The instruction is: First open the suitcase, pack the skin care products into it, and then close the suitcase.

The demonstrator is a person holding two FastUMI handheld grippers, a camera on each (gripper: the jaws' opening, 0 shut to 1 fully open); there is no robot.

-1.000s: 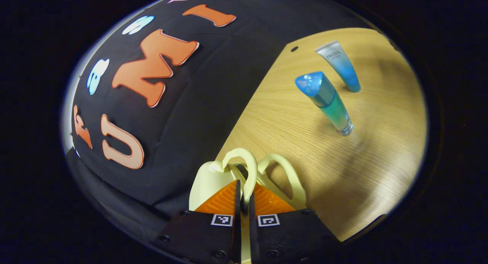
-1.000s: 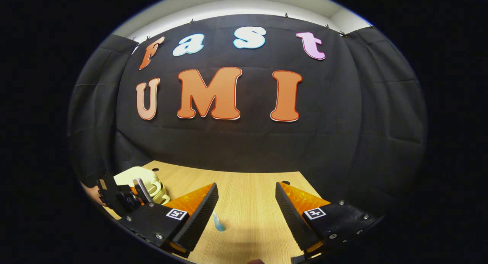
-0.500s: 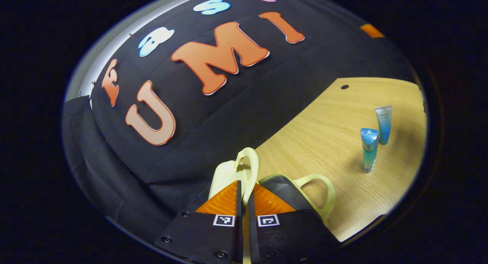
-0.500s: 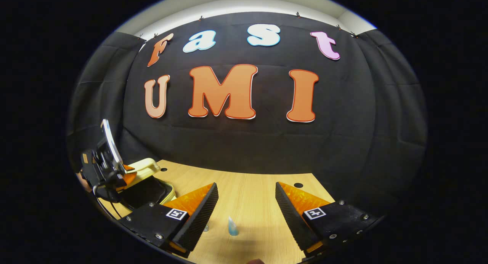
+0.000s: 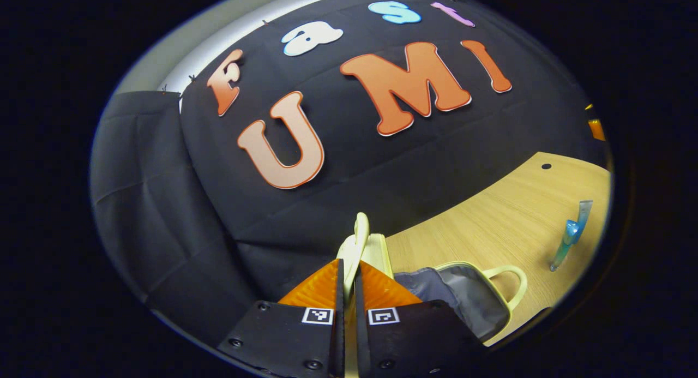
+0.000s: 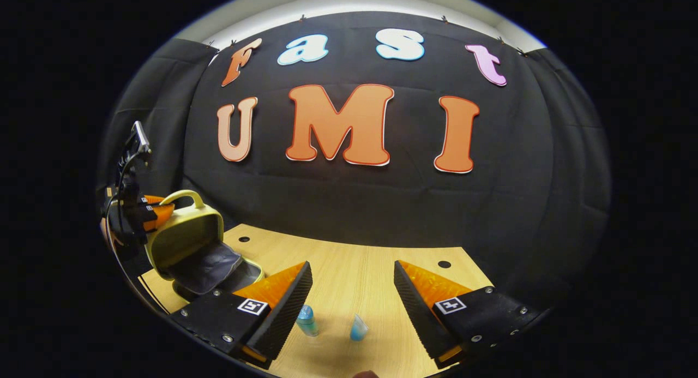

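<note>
While clamped on the pale-yellow handle [image 5: 357, 246] of the suitcase lid [image 6: 185, 236], left gripper [image 5: 347, 280] holds that lid raised, both fingers pressed flat against the thin loop with almost no gap between them. Seen from the right gripper view, same gripper [image 6: 143, 213] at the far left edge, gripping the loop at the top of the lid, cable trailing above it. Small pale-yellow suitcase [image 5: 480, 307] open on the wooden table [image 5: 491, 225], grey lining [image 5: 452, 293] exposed, second handle [image 5: 510, 285] on the lower half pointing toward the skin care items. Lid tilted upright to slightly past vertical, dark lining [image 6: 204, 261] sagging out of it toward the base.

Right gripper [image 6: 353, 291] spread wide, holding nothing, hovering above the near part of the table. Between its fingers, lower down: blue-capped bottle [image 6: 307, 319] standing upright, close to the left-hand finger [image 6: 286, 301], and blue tube [image 6: 358, 328] just beside it, standing on its cap. Neither touched by the fingers. In the left gripper view, bottle [image 5: 564, 244] and tube [image 5: 582, 214] at the far right, close together, well apart from the suitcase. Both still outside the case. Two small dark holes in the tabletop near the black cloth wall [image 6: 349, 203], one [image 6: 244, 239] by the suitcase, one [image 6: 444, 264] toward the right.
</note>
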